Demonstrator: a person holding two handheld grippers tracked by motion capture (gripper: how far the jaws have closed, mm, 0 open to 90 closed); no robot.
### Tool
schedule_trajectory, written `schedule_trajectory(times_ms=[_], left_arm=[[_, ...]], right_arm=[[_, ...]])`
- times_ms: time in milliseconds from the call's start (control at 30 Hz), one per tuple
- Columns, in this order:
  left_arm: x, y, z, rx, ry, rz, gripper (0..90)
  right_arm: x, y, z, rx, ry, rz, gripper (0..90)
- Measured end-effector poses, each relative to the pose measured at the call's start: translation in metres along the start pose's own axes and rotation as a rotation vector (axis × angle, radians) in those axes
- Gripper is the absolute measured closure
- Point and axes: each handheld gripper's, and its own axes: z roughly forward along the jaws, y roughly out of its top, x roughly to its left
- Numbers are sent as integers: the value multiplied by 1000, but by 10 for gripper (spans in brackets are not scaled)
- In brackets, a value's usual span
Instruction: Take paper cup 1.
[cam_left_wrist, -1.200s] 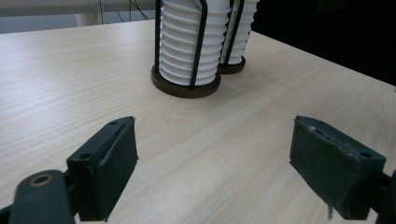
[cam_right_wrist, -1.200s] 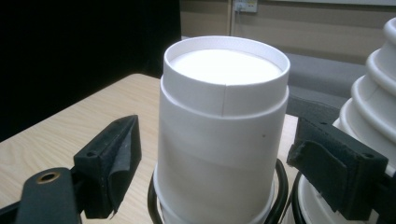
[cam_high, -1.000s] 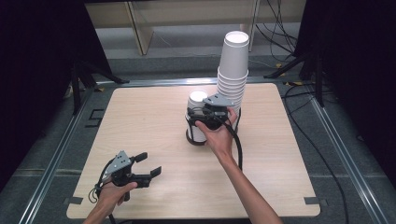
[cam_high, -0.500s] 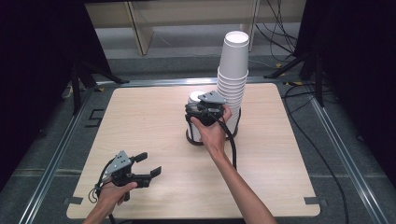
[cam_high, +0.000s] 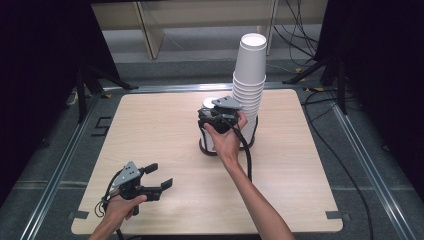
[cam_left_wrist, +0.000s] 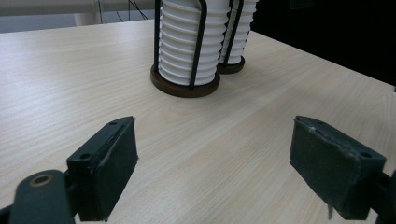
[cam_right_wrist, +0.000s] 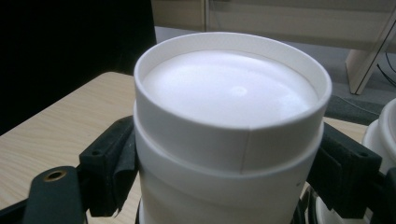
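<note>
One white paper cup (cam_right_wrist: 232, 140); upside-down, seamed.

No text, label, brand, number or sign can be read anywhere: the white cups (cam_right_wrist: 229, 135) are plain, and the tabletop (cam_high: 165, 130) carries no markings.

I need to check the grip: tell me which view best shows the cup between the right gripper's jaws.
The right gripper view: the upside-down cup sits close up, a pad at each side. The high view shows it mostly behind the right gripper.
</note>
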Motion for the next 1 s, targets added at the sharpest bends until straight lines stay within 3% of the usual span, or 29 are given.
schedule_trajectory(times_ms=[233,500,533,600,700,1000], left_arm=[[0,0,0,6,0,7,147],[0,1,-1,18,6,10,147],[0,0,-1,18,6,10,148],[-1,0,0,5,3,1,147],[0,0,0,7,0,7,147],[0,0,-1,18,1,12,147]], right_arm=[[2,8,-8,-38,3,8,200],[6,23,-21,-80,-18,-34,201],[7,25,-22,-82,-10,-8,201],[5,29,-26,-93,-11,-32,202],[6,34,-30,-102,-12,-13,201],[4,53,-48,-164,3,-42,201]])
